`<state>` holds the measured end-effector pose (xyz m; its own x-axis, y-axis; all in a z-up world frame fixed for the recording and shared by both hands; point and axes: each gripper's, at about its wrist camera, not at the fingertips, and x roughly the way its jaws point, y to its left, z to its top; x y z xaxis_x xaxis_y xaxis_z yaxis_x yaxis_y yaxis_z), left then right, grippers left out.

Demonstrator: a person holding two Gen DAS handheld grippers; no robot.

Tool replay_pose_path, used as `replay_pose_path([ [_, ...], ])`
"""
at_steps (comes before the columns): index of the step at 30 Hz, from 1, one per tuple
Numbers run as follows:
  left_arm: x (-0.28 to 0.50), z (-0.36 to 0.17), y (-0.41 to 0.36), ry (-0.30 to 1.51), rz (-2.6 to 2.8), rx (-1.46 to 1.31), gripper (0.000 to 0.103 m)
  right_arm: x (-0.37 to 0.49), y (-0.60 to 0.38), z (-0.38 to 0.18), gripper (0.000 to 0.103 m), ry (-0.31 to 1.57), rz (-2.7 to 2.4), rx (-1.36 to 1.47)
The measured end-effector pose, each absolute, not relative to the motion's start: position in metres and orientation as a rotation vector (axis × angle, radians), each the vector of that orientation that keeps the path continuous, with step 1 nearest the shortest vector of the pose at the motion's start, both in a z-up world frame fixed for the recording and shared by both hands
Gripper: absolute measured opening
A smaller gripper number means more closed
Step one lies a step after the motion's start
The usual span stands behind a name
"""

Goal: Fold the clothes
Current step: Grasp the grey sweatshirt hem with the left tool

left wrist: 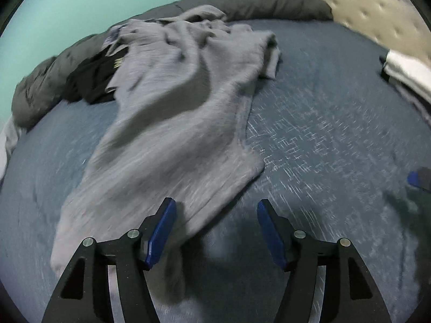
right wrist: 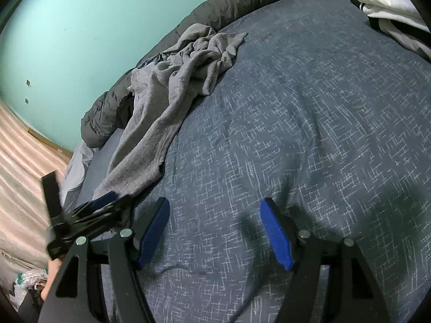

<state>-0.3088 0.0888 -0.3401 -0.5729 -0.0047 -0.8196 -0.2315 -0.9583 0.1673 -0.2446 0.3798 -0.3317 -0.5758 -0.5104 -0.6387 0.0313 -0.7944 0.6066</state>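
While my left tool point(left wrist: 216, 231) hangs with its jaws apart and nothing pinched, the grey garment point(left wrist: 172, 123) lies stretched on the blue bedspread point(left wrist: 323, 140) ahead of it, the near end passing under the left finger. My right tool point(right wrist: 215, 231) is also spread, over bare bedspread, with the garment ahead to its left. Folded white clothes point(right wrist: 388, 2) lie far ahead to its right.
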Motion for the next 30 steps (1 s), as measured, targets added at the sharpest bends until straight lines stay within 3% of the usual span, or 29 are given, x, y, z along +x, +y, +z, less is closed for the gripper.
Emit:
replay_pose_path([
  [3,-0.323,-0.353,0.097,0.47,2.634,-1.405,0.064,-0.247,0.382,-0.335,0.071,-0.815,-2.402,1.244],
  [5,-0.328,-0.362,0.099,0.53,2.615,-1.43,0.044,-0.248,0.382,-0.336,0.071,-0.839,-2.396,1.245],
  [6,-0.33,-0.363,0.097,0.545,2.614,-1.436,0.023,-0.248,0.382,-0.336,0.071,-0.841,-2.393,1.241],
  [7,-0.332,-0.364,0.095,0.559,2.613,-1.441,0.013,-0.248,0.381,-0.336,0.071,-0.84,-2.391,1.238],
  [9,-0.334,-0.357,0.087,0.52,2.619,-1.438,0.006,-0.248,0.38,-0.335,0.071,-0.828,-2.39,1.24],
  [14,-0.318,-0.325,0.069,0.481,2.646,-1.362,0.005,-0.25,0.38,-0.337,0.071,-0.843,-2.392,1.24],
  [19,-0.275,-0.282,0.026,0.305,2.692,-1.303,0.005,-0.251,0.375,-0.339,0.071,-0.851,-2.389,1.243],
  [30,-0.186,-0.237,-0.053,0.173,2.792,-1.222,0.005,-0.243,0.326,-0.336,0.071,-0.676,-2.349,1.258],
])
